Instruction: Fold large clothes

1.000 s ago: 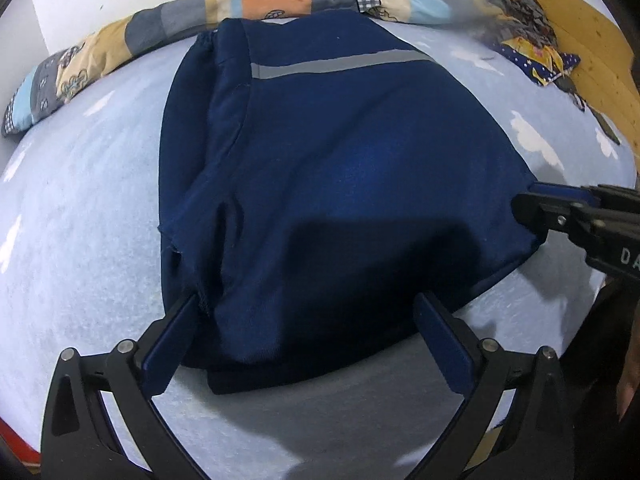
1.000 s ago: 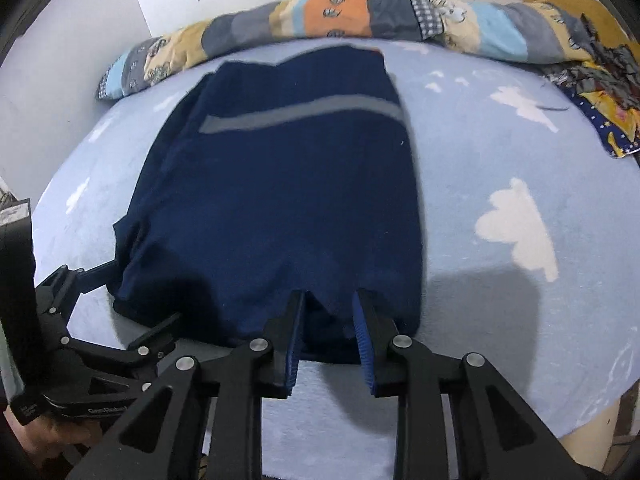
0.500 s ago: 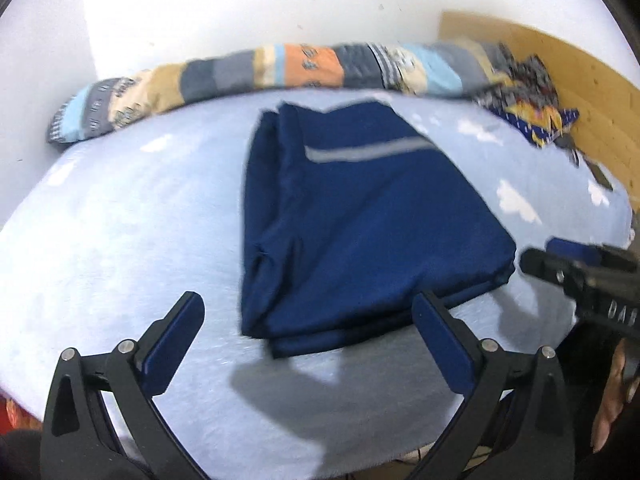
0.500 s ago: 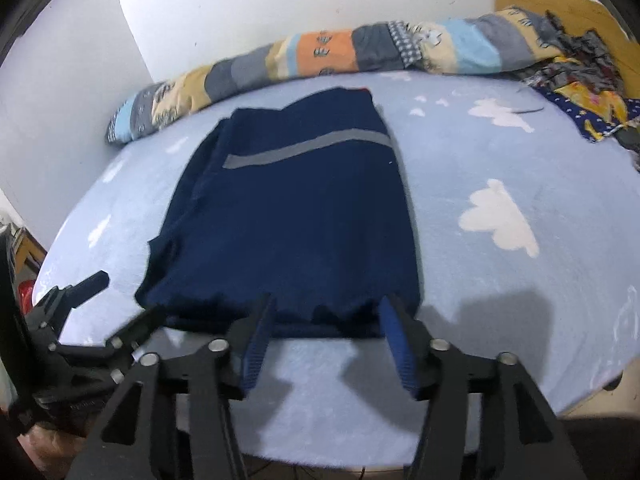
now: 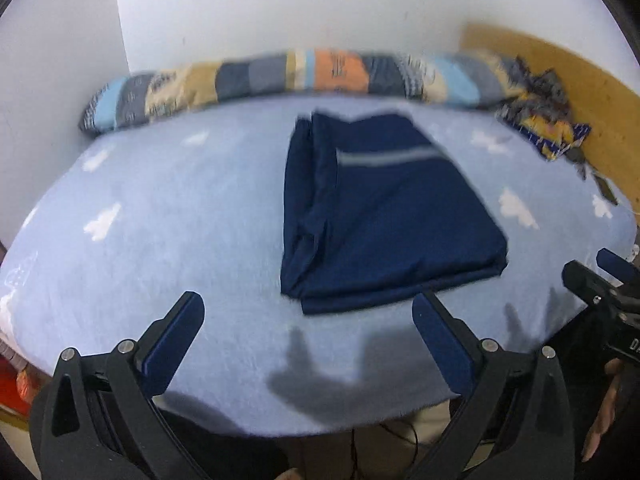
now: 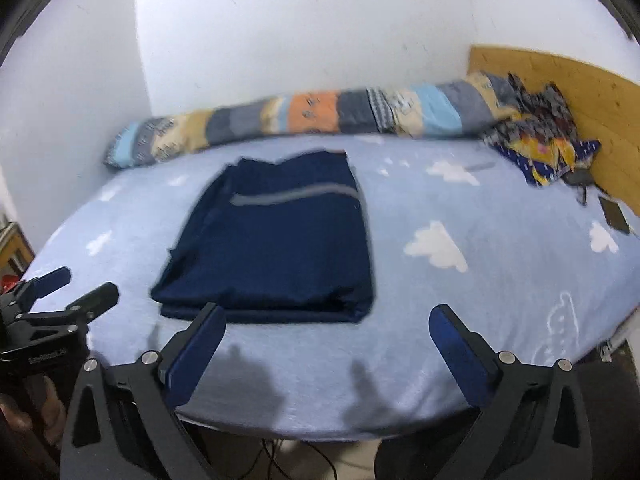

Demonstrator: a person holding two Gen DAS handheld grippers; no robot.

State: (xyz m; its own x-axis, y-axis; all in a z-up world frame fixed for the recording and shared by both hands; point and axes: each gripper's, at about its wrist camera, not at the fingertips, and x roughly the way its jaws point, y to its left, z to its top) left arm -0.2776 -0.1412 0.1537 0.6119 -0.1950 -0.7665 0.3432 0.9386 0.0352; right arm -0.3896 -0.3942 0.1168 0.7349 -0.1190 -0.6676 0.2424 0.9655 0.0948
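A navy garment with a grey stripe lies folded into a rectangle on the light blue bed sheet; the right wrist view shows the same garment. My left gripper hangs open above the bed's near edge, short of the garment, with nothing between its fingers. My right gripper is opening wide just in front of the garment's near edge and holds nothing. Each gripper shows at the side of the other's view.
A long patchwork pillow lies along the far wall. A crumpled patterned cloth sits by the wooden headboard at the right, with a phone beside it. The bed's front edge runs just under both grippers.
Both grippers have pulled back and up from the garment. The right gripper, which was nearly shut at the garment's near edge, has opened wide and let go. The garment lies still.
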